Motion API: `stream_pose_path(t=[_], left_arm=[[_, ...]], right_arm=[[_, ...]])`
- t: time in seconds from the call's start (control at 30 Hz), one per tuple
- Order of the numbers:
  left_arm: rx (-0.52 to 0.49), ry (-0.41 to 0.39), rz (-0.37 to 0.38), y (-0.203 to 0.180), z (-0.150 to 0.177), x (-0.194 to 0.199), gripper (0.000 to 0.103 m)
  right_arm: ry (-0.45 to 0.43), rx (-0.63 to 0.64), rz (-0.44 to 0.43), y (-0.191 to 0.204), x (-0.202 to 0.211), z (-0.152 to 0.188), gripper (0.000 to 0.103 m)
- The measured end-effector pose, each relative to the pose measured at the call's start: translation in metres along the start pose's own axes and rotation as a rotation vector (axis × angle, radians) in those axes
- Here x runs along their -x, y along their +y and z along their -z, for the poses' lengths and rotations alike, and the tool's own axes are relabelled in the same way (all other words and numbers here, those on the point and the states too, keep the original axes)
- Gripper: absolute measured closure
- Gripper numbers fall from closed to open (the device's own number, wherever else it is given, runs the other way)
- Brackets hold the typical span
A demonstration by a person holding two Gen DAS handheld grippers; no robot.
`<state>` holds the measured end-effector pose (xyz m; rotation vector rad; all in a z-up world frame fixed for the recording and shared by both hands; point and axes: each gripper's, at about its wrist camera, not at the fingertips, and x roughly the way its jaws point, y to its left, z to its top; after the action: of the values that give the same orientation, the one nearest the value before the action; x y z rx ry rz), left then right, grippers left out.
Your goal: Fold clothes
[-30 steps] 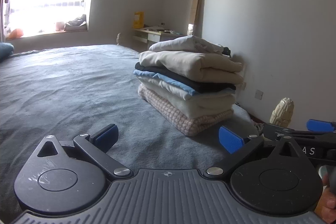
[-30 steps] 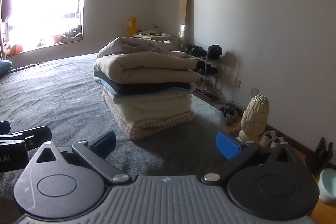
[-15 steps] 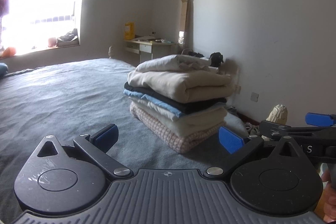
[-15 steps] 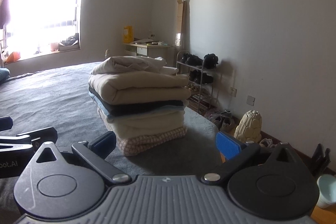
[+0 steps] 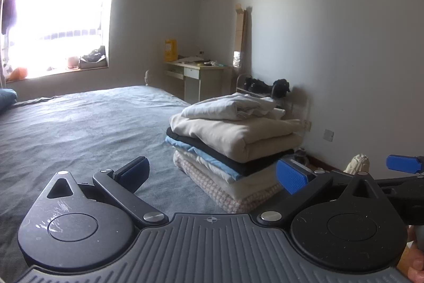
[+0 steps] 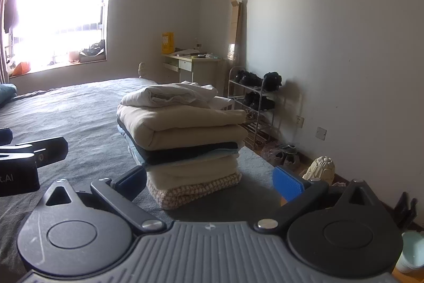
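Both grippers hang above a grey-blue bed [image 5: 79,129] and face a stack of folded clothes [image 5: 233,139] near the bed's right edge. In the left wrist view the left gripper [image 5: 212,174] has its blue-padded fingers spread wide with nothing between them; the stack lies at about one o'clock from it, just beyond the right finger's pad. In the right wrist view the right gripper [image 6: 209,183] is likewise spread wide and empty, and the stack sits at twelve o'clock, framed between its fingers but clear of them. The stack runs from a pink knitted piece [image 6: 196,190] at the bottom, through cream, pale blue and black layers, to a thick beige fold [image 6: 182,126] and a loosely folded white garment [image 6: 169,96] on top. At three o'clock in the left view the right gripper's blue tip shows; at nine o'clock in the right view the left gripper's black body shows. Beyond the bed, at two o'clock, a shoe rack [image 6: 251,100] stands against the wall.
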<state>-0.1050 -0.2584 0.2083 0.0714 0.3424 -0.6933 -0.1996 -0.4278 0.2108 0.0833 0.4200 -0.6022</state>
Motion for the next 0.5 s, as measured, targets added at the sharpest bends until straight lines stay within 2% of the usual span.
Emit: stream_pose_path(t=[0.5], left_arm=[[-0.022, -0.015, -0.012, -0.0047, -0.0087, -0.0052, 0.000]], right_arm=[[-0.002, -0.015, 0.019, -0.0057, 0.0003, -0.0092, 0.000]])
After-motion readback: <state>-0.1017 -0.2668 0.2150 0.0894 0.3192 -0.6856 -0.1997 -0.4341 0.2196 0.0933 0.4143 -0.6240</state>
